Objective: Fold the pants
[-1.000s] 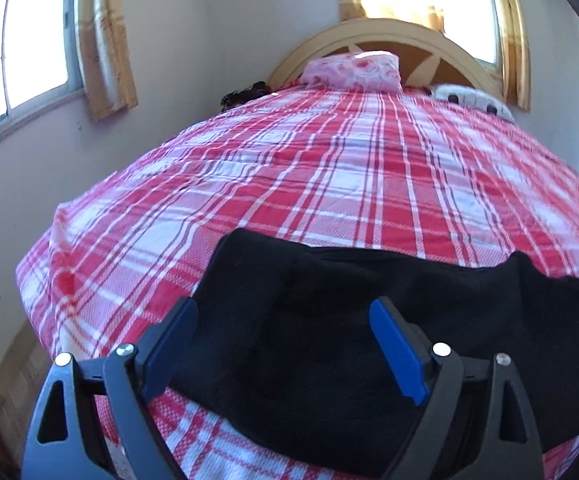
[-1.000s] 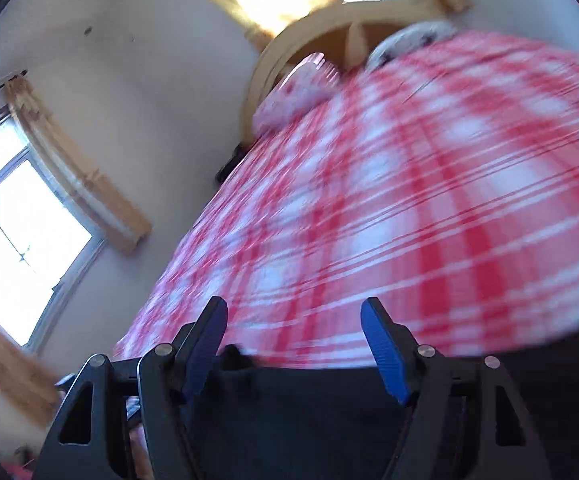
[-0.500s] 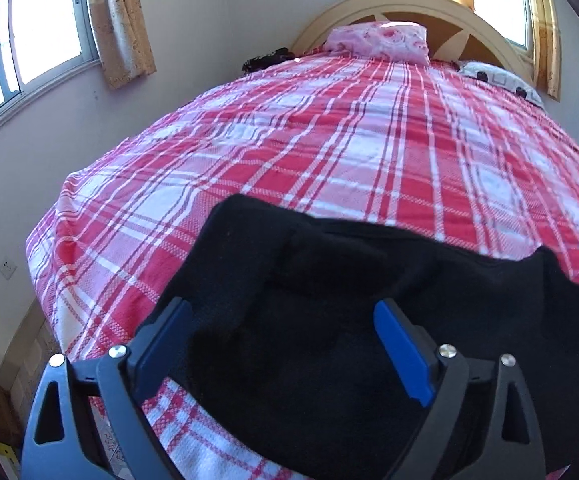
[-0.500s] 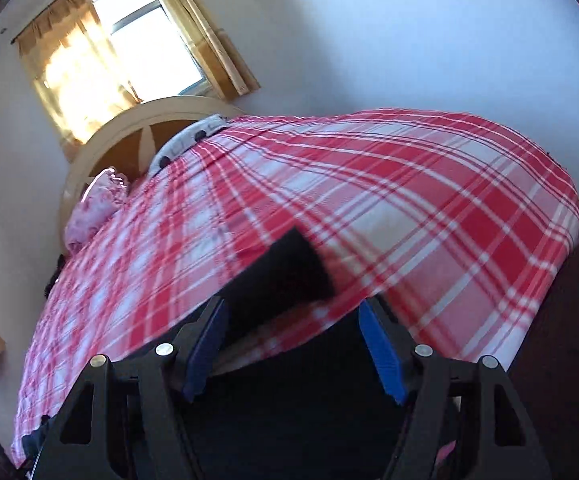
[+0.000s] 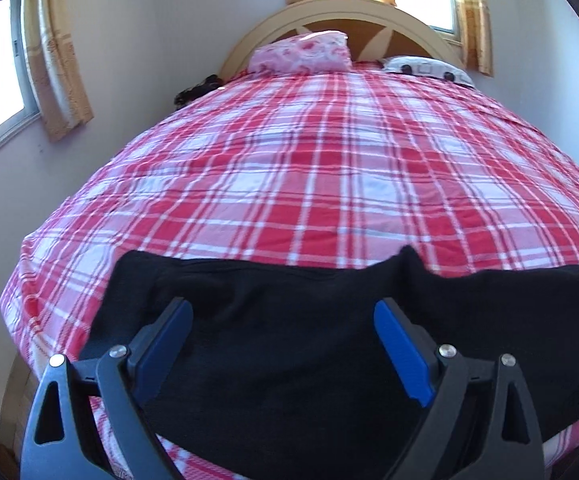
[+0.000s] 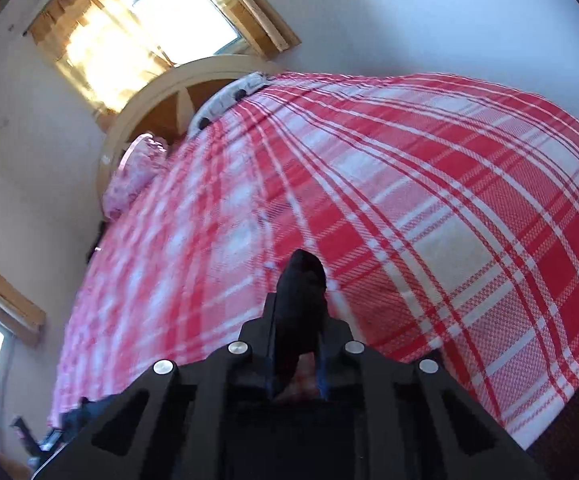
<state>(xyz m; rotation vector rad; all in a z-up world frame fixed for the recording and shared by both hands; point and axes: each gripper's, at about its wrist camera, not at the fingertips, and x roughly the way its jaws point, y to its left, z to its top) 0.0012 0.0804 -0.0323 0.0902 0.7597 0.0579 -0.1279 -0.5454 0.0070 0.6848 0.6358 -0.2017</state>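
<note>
Black pants (image 5: pixel 289 344) lie across the near end of a bed with a red and white plaid cover (image 5: pixel 329 168). In the left wrist view my left gripper (image 5: pixel 283 340) is open, its blue pads apart just above the black cloth, holding nothing. In the right wrist view my right gripper (image 6: pixel 299 320) is shut on a fold of the black pants (image 6: pixel 301 280), which sticks up between the closed fingers above the plaid cover (image 6: pixel 409 200). Most of the pants are hidden behind the gripper body in that view.
A pink pillow (image 5: pixel 301 54) and a white patterned pillow (image 5: pixel 425 68) lie against the curved wooden headboard (image 5: pixel 349 8). Curtained windows are on the left wall and behind the headboard. A dark object (image 5: pixel 197 90) lies at the bed's far left edge.
My right gripper has closed on a corner of the black pants; it was open half a second ago. My left gripper stayed open over the cloth and its view tilted slightly.
</note>
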